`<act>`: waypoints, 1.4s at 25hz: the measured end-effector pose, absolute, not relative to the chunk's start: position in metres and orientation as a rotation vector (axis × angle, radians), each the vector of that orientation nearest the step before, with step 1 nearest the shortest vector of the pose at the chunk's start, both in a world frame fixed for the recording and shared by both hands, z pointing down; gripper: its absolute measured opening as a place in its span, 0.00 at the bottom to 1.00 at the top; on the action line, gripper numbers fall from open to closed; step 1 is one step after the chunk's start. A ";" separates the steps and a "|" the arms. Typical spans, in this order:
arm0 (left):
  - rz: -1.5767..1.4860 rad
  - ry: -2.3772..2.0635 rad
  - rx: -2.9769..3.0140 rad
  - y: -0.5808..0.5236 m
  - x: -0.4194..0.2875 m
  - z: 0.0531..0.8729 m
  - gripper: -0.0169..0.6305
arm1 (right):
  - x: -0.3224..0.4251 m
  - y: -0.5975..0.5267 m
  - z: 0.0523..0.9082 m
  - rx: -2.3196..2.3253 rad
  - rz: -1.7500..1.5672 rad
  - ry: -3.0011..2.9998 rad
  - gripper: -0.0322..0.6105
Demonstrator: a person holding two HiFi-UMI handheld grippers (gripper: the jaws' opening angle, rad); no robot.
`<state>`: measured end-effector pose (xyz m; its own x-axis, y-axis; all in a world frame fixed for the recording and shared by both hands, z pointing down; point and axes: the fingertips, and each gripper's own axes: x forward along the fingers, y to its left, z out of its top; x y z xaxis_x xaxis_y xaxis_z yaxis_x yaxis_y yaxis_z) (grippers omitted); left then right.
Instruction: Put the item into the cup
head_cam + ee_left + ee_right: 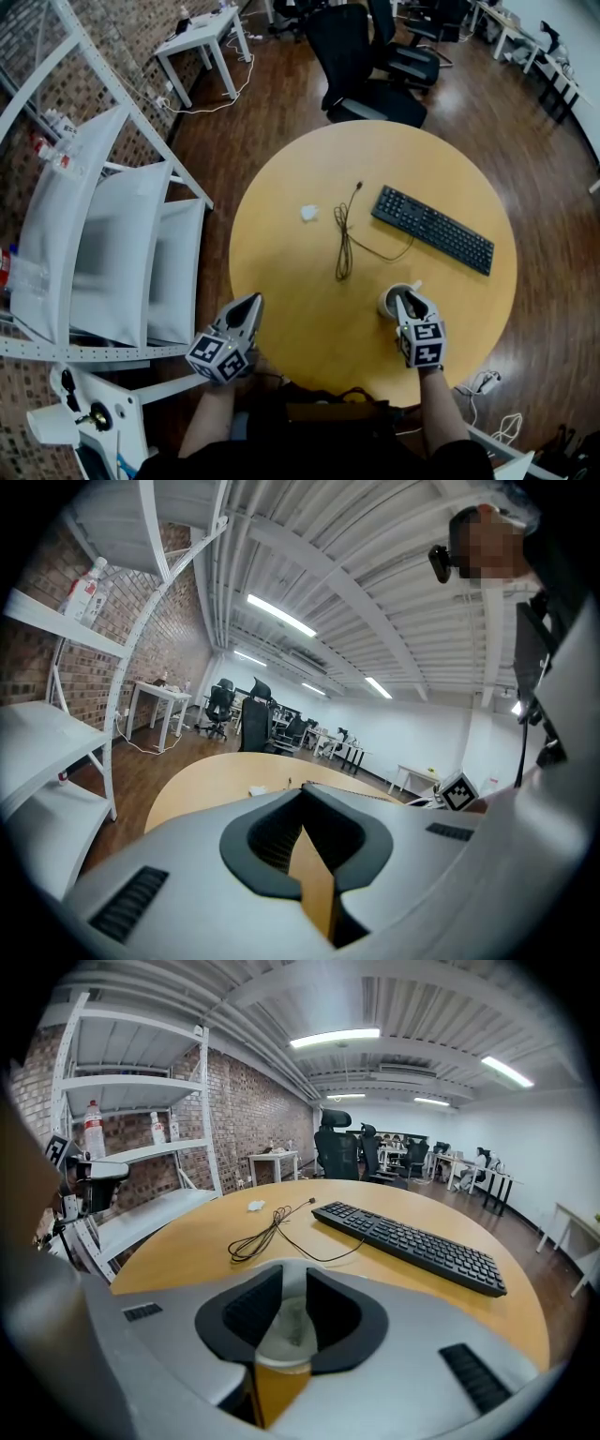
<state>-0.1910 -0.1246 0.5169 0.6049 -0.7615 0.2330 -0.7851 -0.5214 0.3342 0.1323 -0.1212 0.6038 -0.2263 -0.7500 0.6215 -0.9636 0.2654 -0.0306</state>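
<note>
A pale cup [390, 300] stands on the round wooden table [300, 309] near its front right edge. My right gripper [409, 302] hangs right over the cup, open. In the right gripper view the cup's mouth [284, 1335] shows through the gap of the right gripper [286, 1309]; something whitish lies inside, and the pads touch nothing. A small white crumpled item [309, 213] [255, 1206] lies apart, farther back on the table. My left gripper [247, 312] hovers at the table's front left edge, shut and holding nothing; the left gripper [302, 829] points across the table.
A black keyboard [432, 229] lies at the right, with a black cable [345, 239] coiled left of it. White shelving [103, 253] stands close on the left. Black office chairs [361, 66] are beyond the far edge.
</note>
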 end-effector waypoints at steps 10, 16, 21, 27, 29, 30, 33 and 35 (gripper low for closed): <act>0.038 -1.178 2.480 -0.131 -0.181 0.499 0.01 | 0.141 -0.118 0.549 1.713 0.498 -2.179 0.18; -0.001 -1.092 2.559 -0.134 -0.160 0.482 0.01 | 0.159 -0.099 0.518 1.832 0.415 -2.191 0.18; -0.033 -1.044 2.600 -0.139 -0.138 0.468 0.01 | 0.185 -0.067 0.492 1.962 0.358 -2.153 0.16; -0.087 -0.905 2.667 -0.138 -0.111 0.452 0.01 | 0.227 -0.022 0.475 2.149 0.285 -2.008 0.12; -0.092 -0.874 2.684 -0.139 -0.104 0.449 0.01 | 0.240 -0.011 0.471 2.207 0.272 -1.972 0.09; -0.092 -0.863 2.690 -0.140 -0.102 0.448 0.01 | 0.244 -0.005 0.469 2.235 0.275 -1.957 0.08; -0.095 -0.848 2.690 -0.141 -0.099 0.448 0.01 | 0.253 0.012 0.463 2.301 0.284 -1.916 0.07; -0.099 -0.841 2.685 -0.141 -0.098 0.450 0.01 | 0.257 0.020 0.462 2.326 0.282 -1.901 0.07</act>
